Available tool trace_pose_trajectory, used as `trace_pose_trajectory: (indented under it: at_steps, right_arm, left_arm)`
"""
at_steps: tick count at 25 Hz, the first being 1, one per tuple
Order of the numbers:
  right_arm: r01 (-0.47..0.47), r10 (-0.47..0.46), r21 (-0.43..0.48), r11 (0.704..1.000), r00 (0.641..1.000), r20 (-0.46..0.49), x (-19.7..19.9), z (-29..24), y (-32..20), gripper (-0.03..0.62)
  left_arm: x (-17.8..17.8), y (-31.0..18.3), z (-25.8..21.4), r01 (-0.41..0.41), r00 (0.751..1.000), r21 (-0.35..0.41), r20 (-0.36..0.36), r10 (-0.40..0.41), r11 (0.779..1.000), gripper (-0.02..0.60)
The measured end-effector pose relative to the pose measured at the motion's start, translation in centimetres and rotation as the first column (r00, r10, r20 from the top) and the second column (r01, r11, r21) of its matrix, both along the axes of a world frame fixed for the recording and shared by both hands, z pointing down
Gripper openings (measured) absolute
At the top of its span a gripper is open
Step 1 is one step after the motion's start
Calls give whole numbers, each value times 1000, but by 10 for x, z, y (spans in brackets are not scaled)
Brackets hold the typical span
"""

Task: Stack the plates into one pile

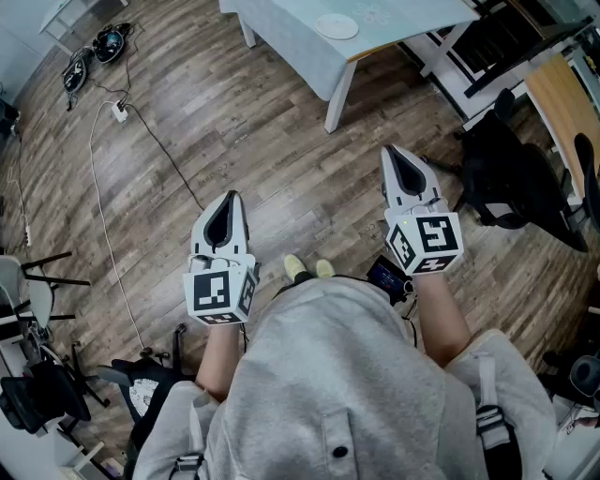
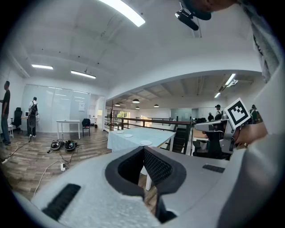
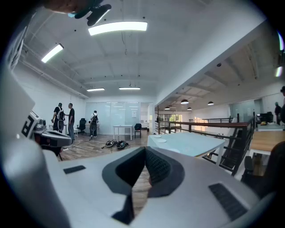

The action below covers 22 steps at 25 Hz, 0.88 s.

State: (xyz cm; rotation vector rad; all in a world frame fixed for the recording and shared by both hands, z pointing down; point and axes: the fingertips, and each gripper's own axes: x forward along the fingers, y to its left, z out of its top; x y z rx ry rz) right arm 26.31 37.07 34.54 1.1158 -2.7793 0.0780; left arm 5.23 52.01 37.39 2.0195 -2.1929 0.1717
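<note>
A table [image 1: 281,33] under a pale cloth stands ahead of me across the wooden floor, with one white plate [image 1: 336,26] showing on it. The left gripper view shows three plates [image 2: 145,142] spread apart on that table [image 2: 129,141]; in the right gripper view two plates [image 3: 162,141] are visible. My left gripper [image 1: 228,197] and right gripper [image 1: 390,150] are held level in front of my body, well short of the table. Both are shut with nothing between the jaws, as their own views confirm for the left gripper [image 2: 144,148] and the right gripper [image 3: 145,148].
Cables and a power strip [image 1: 119,111] trail over the floor at left, near two dark headsets [image 1: 111,42]. Black chairs [image 1: 506,178] and a wooden desk [image 1: 572,103] stand at right. People [image 3: 64,118] stand far off by a glass wall.
</note>
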Motion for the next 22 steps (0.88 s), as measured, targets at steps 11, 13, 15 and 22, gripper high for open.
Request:
trace_pose_trajectory:
  at_steps: [11, 13, 15, 22]
  right_arm:
    - [-118, 135, 127, 985, 982, -132, 34, -1, -10, 26]
    - [-138, 143, 91, 986, 988, -56, 25, -2, -9, 28]
    - [-127, 127, 67, 990, 992, -2, 7, -3, -4, 28]
    - [-108, 106, 17, 994, 991, 76, -22, 6, 10, 26]
  left_arm:
    - [-40, 11, 3, 3, 1000, 2, 4, -3, 1000, 17]
    - [-46, 13, 4, 6, 1000, 4, 3, -6, 1000, 17]
    - [-54, 11, 4, 12, 1000, 10, 4, -12, 1000, 17]
    - [-60, 9, 17, 1, 1000, -3, -5, -1, 1000, 17]
